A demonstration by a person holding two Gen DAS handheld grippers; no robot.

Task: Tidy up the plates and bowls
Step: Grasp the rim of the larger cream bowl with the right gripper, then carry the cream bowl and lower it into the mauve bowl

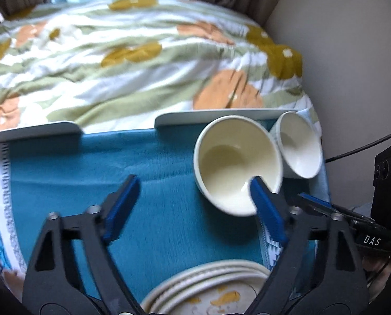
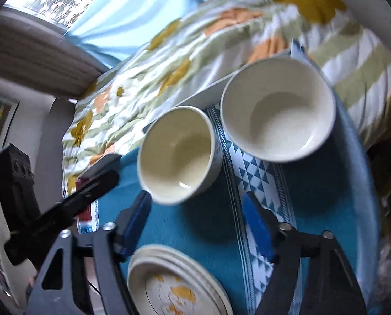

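Cream bowl [image 1: 237, 165] lies just beyond left hand-held gripper [image 1: 192, 183].

The left tool [image 1: 192, 204] hangs with its blue fingers [image 1: 122, 207] spread and nothing between them above a teal cloth [image 1: 164, 173] covering the desk. Its right finger overlaps the rim of the nearer cream bowl [image 1: 237, 165]; contact cannot be judged. A second cream bowl [image 1: 299, 144] sits just beside that bowl on its far right. Below the nearer bowl, at the frame's bottom edge, lies a stack of plates [image 1: 208, 291]. Beyond it spreads a floral quilt [image 1: 132, 60]. The right tool [image 1: 326, 207] shows at the right edge.
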